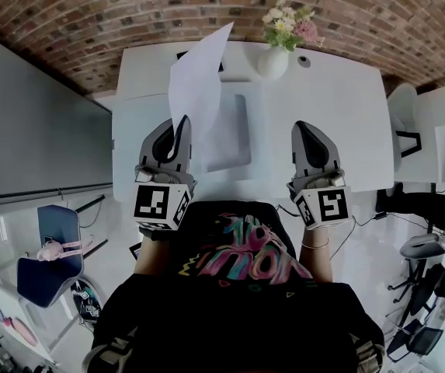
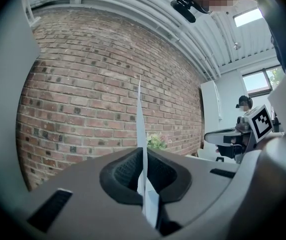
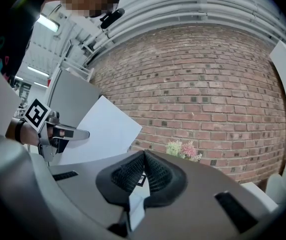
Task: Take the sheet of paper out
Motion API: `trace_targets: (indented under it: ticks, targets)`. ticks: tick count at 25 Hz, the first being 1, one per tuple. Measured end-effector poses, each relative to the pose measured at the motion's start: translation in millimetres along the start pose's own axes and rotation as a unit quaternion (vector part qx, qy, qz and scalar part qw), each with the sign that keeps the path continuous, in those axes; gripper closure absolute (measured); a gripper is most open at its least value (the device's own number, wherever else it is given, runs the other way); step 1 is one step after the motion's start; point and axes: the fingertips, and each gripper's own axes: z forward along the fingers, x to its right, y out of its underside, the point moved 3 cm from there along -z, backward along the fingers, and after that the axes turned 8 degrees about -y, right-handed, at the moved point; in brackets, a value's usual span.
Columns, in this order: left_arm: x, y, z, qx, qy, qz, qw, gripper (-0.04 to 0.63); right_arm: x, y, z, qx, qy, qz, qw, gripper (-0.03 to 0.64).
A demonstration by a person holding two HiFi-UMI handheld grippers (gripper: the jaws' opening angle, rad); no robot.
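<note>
The white sheet of paper (image 1: 199, 76) is out, so the task looks done: it stands upright above the left gripper (image 1: 182, 124), pinched in its clenched fingers (image 2: 123, 171). The right gripper (image 1: 304, 127) has its fingers (image 3: 125, 176) clenched on nothing. One sheet, two grippers, one flat grey folder (image 1: 234, 138) on the white table (image 1: 338, 115) beyond the left fingers, one white flower vase (image 1: 275, 59) farther on.

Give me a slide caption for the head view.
Left claw pinches a white rectangular sheet of paper upright over the white table; right claw shut, empty.
</note>
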Motion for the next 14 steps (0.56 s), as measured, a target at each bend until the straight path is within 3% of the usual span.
trace_targets:
  ticks: [14]
  targets:
    - [-0.4,-5.3,-1.6,0.001,-0.003,0.004,1.0,0.572,-0.8,-2.6,1.1,0.003,-0.011,0.004,1.0,0.598]
